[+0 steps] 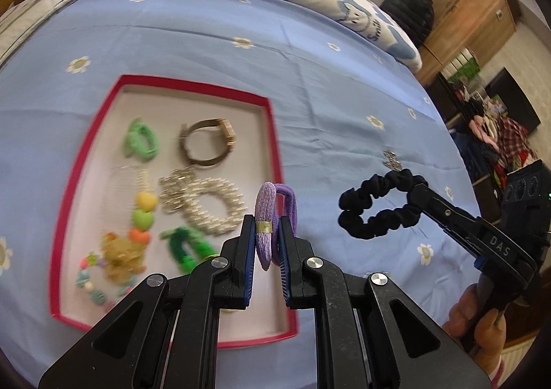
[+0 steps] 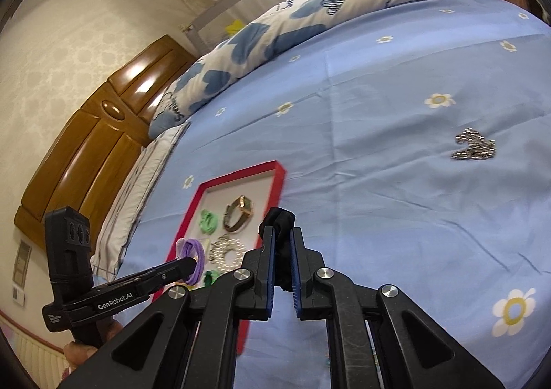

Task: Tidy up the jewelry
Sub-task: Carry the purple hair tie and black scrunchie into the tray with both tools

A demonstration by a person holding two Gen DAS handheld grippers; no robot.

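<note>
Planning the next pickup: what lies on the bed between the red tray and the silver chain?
Only bare blue sheet between tray and chain, plain in the right wrist view.

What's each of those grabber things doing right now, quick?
Left gripper: closed on the purple hair ties, held above the red tray.
Right gripper: closed on the black scrunchie.

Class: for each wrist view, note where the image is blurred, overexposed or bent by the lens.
Left wrist view: tray contents smeared by motion blur, window corner blown out, purple hair tie sharp. Right wrist view: bed sheet bulges from fisheye distortion, glare on the wardrobe, silver chain slightly soft.
</note>
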